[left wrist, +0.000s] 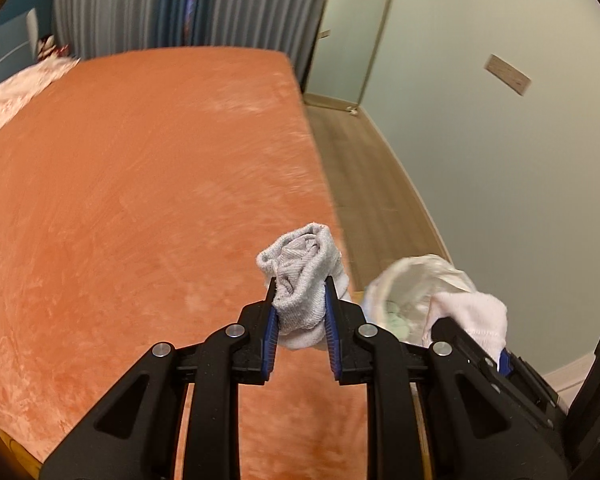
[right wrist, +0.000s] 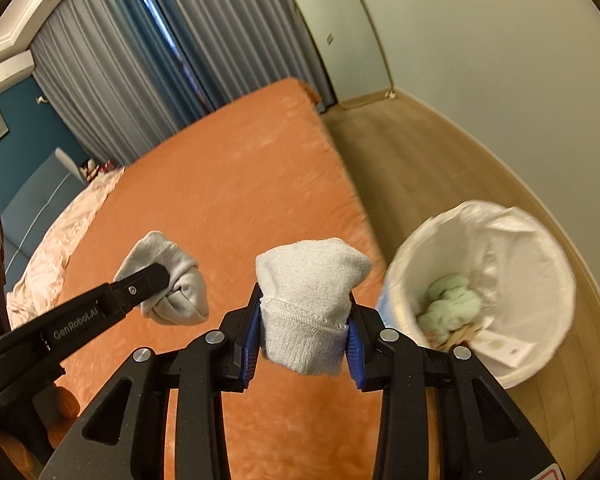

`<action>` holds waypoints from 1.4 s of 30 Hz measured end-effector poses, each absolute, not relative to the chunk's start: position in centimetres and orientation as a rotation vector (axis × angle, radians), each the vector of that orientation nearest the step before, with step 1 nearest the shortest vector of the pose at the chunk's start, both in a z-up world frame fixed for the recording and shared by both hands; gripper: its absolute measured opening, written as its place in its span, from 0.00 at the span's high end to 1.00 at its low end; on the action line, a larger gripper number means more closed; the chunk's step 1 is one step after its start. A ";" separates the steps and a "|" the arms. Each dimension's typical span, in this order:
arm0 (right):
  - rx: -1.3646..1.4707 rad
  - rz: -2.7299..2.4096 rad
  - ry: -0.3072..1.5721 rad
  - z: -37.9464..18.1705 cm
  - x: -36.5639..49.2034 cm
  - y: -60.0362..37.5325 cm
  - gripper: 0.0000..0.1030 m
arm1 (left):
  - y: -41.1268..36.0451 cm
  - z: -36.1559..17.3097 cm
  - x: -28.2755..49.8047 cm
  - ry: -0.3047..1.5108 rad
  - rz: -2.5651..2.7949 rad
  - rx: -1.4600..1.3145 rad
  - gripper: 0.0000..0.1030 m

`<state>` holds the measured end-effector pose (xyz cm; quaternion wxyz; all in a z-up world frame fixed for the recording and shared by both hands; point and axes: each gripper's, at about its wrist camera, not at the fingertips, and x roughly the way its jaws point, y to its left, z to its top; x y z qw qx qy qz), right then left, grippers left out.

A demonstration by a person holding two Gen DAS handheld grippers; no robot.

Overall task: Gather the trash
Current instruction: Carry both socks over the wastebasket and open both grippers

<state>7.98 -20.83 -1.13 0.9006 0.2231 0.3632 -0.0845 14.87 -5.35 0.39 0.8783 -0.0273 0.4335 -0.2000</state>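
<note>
Two black plastic grippers with blue ribbed pads are in view, each clamped on one rolled sock, so there are two sock bundles in all. The left gripper point(left wrist: 300, 316) pinches a grey sock bundle point(left wrist: 300, 280), a soft knitted roll with a ribbed cuff and a spiral of folds showing at its top; from the right wrist camera the same bundle point(right wrist: 172, 280) appears as a rounded grey lump held above the bed. The right gripper point(right wrist: 304, 328) squeezes a white sock bundle point(right wrist: 310, 300), a chunky terry-textured roll with a ribbed band wrapped round its lower half. Both bundles are held in the air over the edge of one bed point(right wrist: 220, 184), which is covered with an orange, velvety, short-pile blanket. One round trash bin point(right wrist: 484, 292) stands on the pale wood-plank floor point(right wrist: 440, 160) just beside the bed, to the right of the white bundle. It is lined with a thin, crinkled white plastic bag and holds a crumpled pale green item point(right wrist: 452, 300) plus some flat scraps that are too blurred to identify. One pink patterned quilt point(right wrist: 60, 232) lies bunched at the far left of the bed. Grey pleated curtains point(right wrist: 120, 80) hang behind it.
</note>
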 end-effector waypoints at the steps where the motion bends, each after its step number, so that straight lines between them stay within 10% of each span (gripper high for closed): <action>1: 0.462 -0.182 0.742 -0.8 7.7 -21.1 0.67 | -6.0 0.7 14.4 0.898 -0.427 -0.050 0.81; 42: 0.561 -0.410 0.717 -1.9 2.4 -34.0 0.66 | -21.9 -0.5 12.1 0.937 -0.607 0.080 0.64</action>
